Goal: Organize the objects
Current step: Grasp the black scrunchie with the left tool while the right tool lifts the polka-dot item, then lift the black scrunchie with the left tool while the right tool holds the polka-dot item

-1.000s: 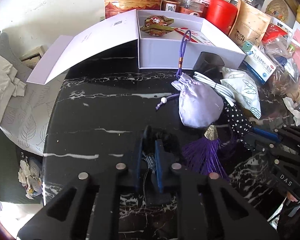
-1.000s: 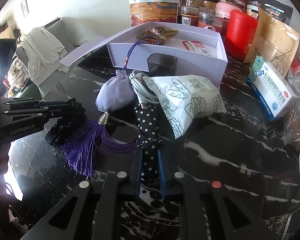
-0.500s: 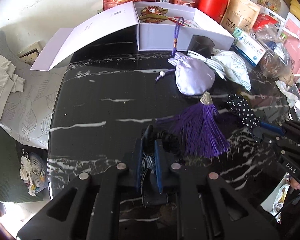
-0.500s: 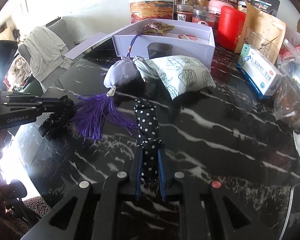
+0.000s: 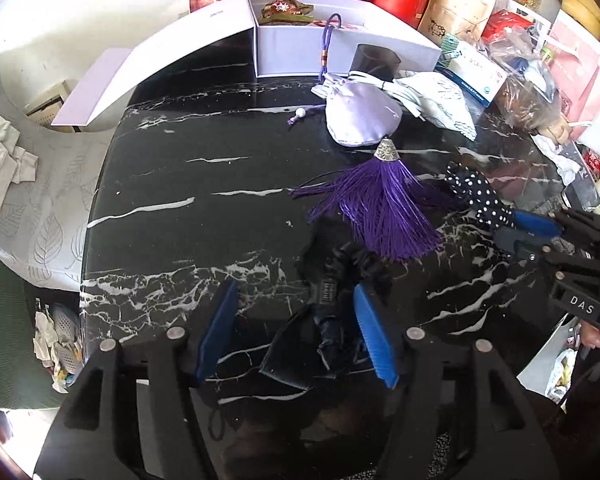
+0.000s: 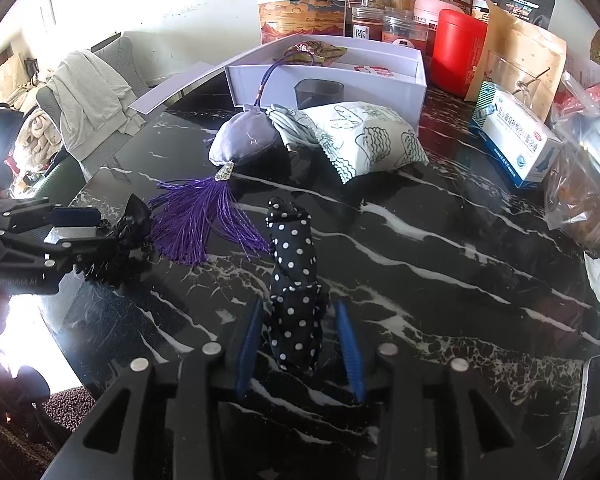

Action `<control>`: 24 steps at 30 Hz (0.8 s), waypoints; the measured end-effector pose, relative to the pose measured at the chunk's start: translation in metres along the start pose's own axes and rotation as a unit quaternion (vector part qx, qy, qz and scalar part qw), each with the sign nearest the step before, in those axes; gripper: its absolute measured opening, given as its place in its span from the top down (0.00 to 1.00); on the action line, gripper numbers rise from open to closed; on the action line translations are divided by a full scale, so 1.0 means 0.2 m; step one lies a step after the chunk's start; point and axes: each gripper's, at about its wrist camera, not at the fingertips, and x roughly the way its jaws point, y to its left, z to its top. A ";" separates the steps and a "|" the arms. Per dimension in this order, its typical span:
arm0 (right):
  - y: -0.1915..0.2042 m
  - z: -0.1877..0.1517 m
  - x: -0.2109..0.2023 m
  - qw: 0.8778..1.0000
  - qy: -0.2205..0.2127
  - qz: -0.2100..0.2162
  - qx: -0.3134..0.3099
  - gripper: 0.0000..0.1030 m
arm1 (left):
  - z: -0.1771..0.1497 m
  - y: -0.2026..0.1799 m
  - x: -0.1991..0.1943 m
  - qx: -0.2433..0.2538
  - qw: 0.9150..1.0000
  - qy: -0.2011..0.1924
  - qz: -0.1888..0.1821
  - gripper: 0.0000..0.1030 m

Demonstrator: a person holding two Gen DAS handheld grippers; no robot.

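A black ruffled fabric piece lies on the black marble table between the blue pads of my left gripper. The jaws are opening and the pads stand off it. A black hair tie with white polka dots lies between the pads of my right gripper, whose jaws are also opening and do not press it. A lavender sachet with a purple tassel lies between the two items. In the left wrist view the right gripper shows at the right edge.
An open white box stands at the back with its lid folded left. In front of it are a dark cup, a white cable and a patterned pouch. Jars, a red tin, a medicine box and bags crowd the right.
Both grippers drew back toward the table's near edge with their fabric pieces, then their jaws came apart and let go. The sachet's tassel was dragged out and now lies spread on the marble.
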 end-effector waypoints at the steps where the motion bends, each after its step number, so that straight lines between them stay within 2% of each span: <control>1: 0.00 0.00 0.00 1.000 0.000 0.001 -0.001 0.63 | 0.00 0.00 0.00 0.000 1.000 0.000 0.000 0.40; 12: 0.01 0.05 0.04 1.000 -0.002 0.006 -0.015 0.62 | 0.00 -0.03 -0.08 0.005 0.999 -0.020 -0.031 0.39; 19: 0.02 0.05 0.06 1.000 0.000 -0.002 -0.023 0.62 | 0.00 -0.08 -0.01 0.014 0.999 0.002 -0.037 0.38; 24: 0.03 0.05 0.06 0.999 -0.006 -0.016 -0.030 0.62 | -0.01 -0.12 0.01 0.022 0.999 -0.001 -0.034 0.38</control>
